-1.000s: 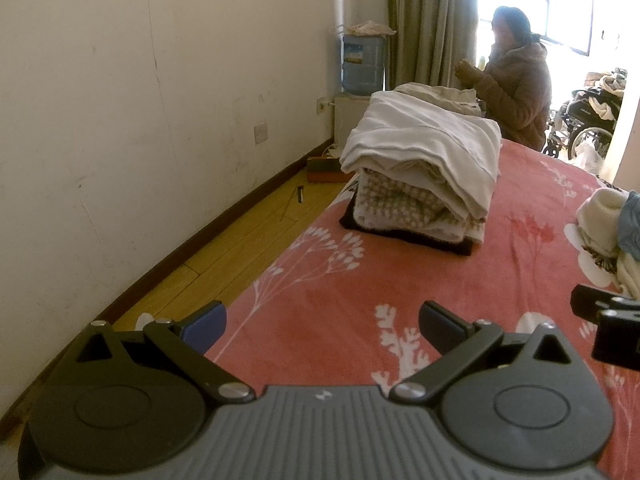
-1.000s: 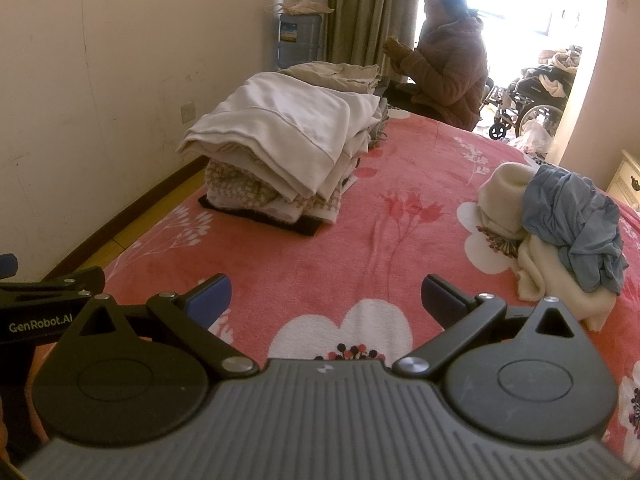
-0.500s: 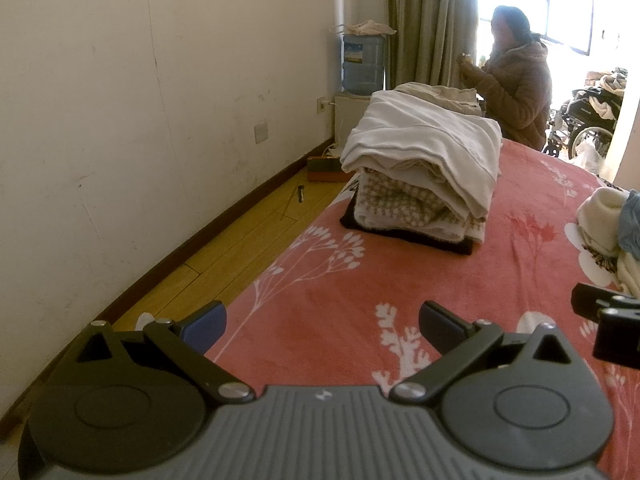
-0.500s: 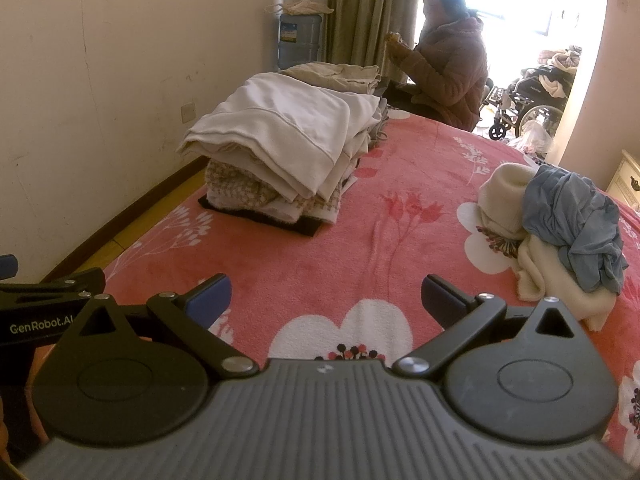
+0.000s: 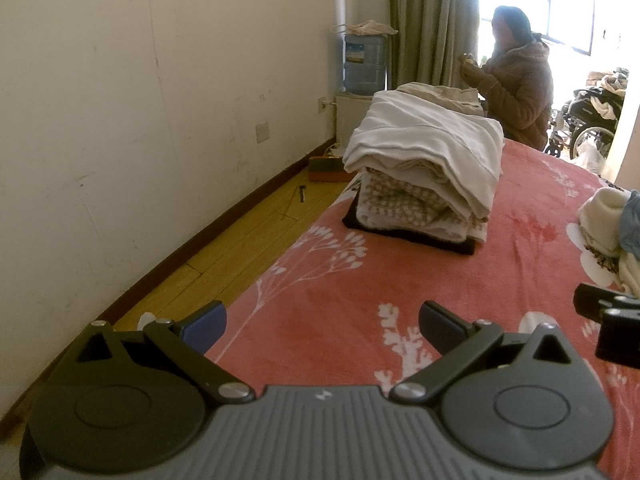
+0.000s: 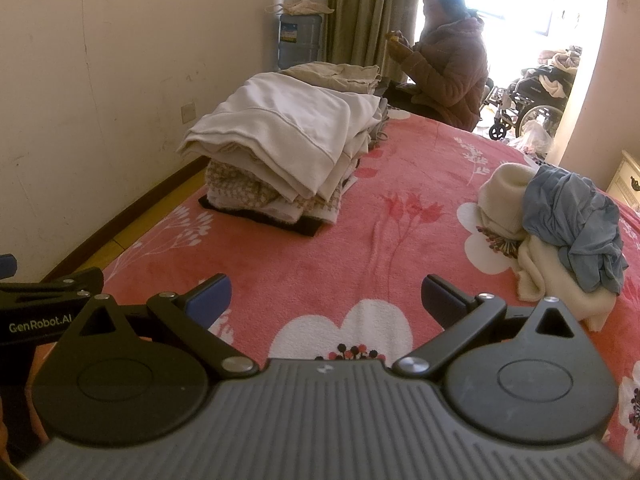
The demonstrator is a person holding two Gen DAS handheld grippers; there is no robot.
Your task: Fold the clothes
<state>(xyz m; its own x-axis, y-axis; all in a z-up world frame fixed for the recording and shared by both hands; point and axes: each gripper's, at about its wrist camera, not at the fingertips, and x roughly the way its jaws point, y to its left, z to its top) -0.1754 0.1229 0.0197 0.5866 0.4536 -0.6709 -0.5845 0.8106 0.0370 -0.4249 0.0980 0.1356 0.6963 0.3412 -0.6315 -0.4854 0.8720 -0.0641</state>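
Note:
A stack of folded clothes (image 5: 428, 168) (image 6: 288, 152), white on top, checked beige below, sits on the red flowered blanket (image 5: 400, 280) (image 6: 320, 248) near the bed's left edge. A loose pile (image 6: 560, 232) of cream garments with a crumpled blue one on top lies at the right; its edge (image 5: 604, 220) shows in the left wrist view. My left gripper (image 5: 322, 324) hovers open over the near left part of the bed, holding nothing. My right gripper (image 6: 326, 300) is open too, empty, over a white flower print.
A person in a brown coat (image 6: 444, 64) sits at the far end of the bed by the bright window. A water dispenser (image 5: 364, 64) stands against the wall, with wooden floor (image 5: 224, 248) left of the bed. Wheelchairs (image 6: 532, 100) stand far right.
Both grippers have stayed where they were. Only the seated person's hands shifted slightly.

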